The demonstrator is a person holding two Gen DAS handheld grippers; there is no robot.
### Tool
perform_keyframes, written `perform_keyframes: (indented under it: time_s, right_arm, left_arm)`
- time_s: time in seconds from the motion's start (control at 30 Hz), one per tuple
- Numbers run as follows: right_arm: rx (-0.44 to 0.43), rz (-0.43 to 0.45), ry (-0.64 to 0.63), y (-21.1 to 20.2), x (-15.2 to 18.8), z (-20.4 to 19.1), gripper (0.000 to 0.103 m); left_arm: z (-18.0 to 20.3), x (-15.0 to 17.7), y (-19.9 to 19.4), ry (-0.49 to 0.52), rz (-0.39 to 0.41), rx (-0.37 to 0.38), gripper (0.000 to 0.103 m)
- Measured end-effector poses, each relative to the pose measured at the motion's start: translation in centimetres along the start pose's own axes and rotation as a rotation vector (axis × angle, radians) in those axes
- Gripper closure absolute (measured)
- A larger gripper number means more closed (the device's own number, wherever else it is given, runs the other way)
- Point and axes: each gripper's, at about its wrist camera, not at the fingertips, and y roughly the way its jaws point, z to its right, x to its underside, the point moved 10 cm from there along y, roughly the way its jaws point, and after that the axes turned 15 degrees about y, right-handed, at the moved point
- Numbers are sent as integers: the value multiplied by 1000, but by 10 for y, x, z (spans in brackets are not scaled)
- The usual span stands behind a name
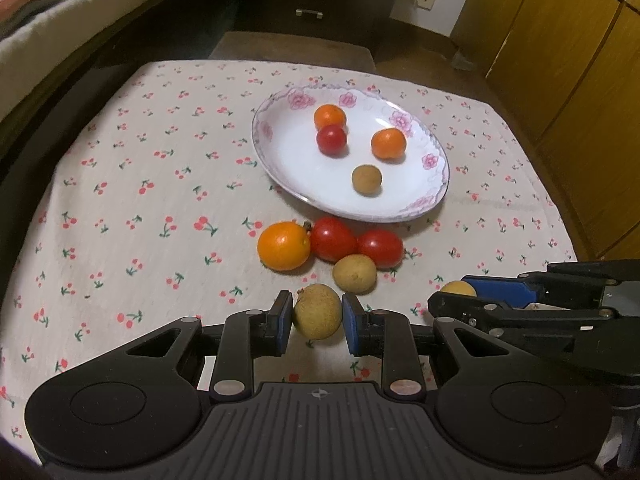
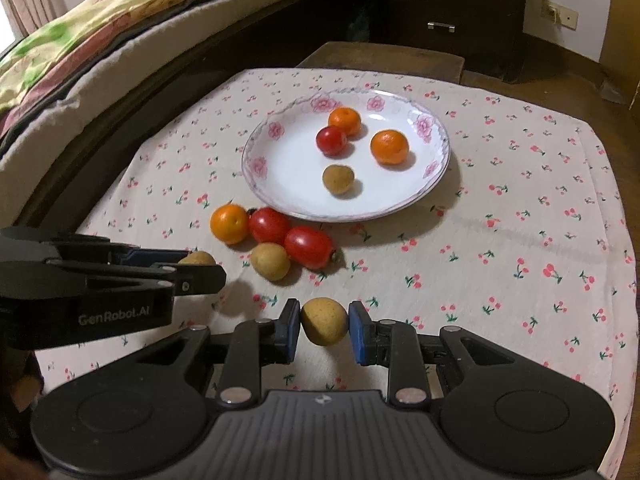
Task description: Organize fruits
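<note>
- Looking along the left wrist view, the left gripper is clamping a brown longan between its blue pads, low over the cherry-print cloth covering the desk.
- Just beyond it, an orange, two red tomatoes and another loose longan are lying clustered on the cloth, close to the near rim of the flowered plate.
- At the right edge, the right gripper is reaching in, with a yellowish fruit showing at its tip.
- Turning to the right wrist view, the right gripper is gripping its own longan between both pads.
- The plate is holding two oranges, one tomato and one longan.
- The left gripper is entering from the left, closed on its fruit.
</note>
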Motion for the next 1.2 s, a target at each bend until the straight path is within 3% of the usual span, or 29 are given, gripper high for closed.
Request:
perform_keyframes:
  time_s: [0.47, 0.83, 1.2]
  right_arm:
    - [-22, 59, 38, -3, -44, 1, 75]
    - [-17, 64, 51, 19, -81, 4, 75]
    - [-6, 45, 63, 38, -87, 12, 75]
  left_arm:
    - [0, -39, 2, 0, 46, 8, 69]
    - [-11, -67, 22, -9, 48, -1, 68]
    - [-11, -73, 34, -8, 38, 1, 68]
